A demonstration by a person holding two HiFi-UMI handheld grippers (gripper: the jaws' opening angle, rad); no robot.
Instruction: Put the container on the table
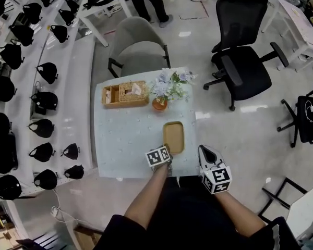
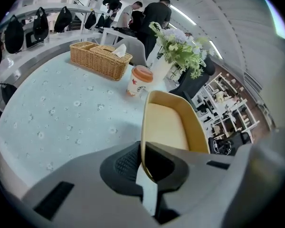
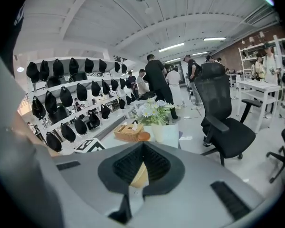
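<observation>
While left fingers (image 2: 125,163) pinch the tan container (image 2: 166,127), right fingers (image 3: 127,165) together, speckled table (image 2: 61,113) below, office chair (image 3: 224,122) beyond.

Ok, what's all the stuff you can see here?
table: one, pale blue, dotted, middle
container: one, yellow, table's near edge
basket: one, woven tan, table's far side
cup: one, white, orange lid, beside the basket
flowers: one bunch, white, by the cup
armchair: one, grey, beyond the table
office chair: one, black, right of the table
bags: many, black, left shelves
people: several, dark clothes, far back
left tongs: one, grey, shut on the container's rim
right tongs: one, grey, shut, beside the table
</observation>
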